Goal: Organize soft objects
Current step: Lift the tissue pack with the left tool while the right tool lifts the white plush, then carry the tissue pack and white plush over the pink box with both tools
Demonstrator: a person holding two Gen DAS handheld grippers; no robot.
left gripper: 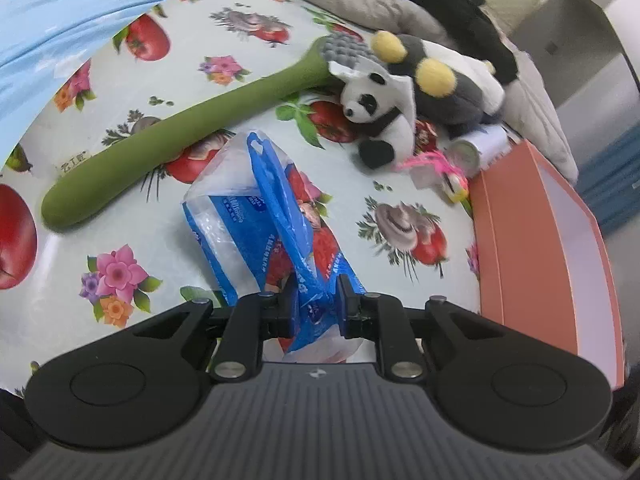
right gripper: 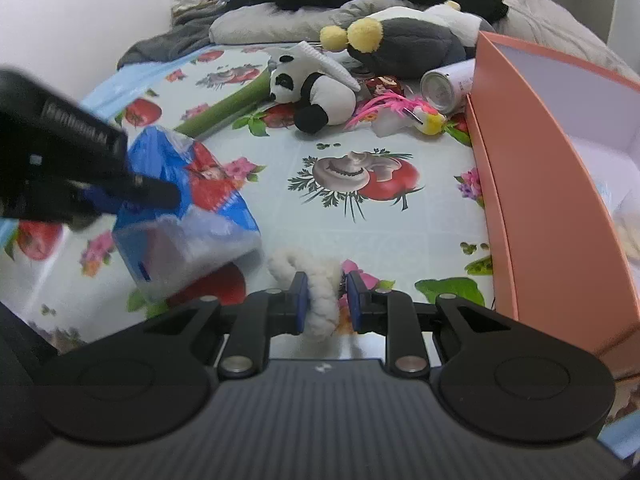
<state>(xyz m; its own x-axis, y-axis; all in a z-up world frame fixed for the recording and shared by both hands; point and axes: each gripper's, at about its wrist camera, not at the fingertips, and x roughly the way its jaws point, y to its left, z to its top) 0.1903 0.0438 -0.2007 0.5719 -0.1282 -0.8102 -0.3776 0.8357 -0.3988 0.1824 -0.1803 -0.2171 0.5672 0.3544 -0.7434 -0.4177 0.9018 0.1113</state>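
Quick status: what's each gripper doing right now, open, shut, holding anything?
Left gripper: shut on the blue plastic bag.
Right gripper: closed around the white fuzzy rope, left pad touching it.

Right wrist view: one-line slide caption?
Right gripper jaws closed on white braided rope; left gripper pinches blue plastic bag beside orange box.

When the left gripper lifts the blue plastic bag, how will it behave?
Probably floppy: the blue plastic bag is thin, crumpled film, bunched in the left gripper. It looks nearly empty, so likely light. The glossy film may slip.
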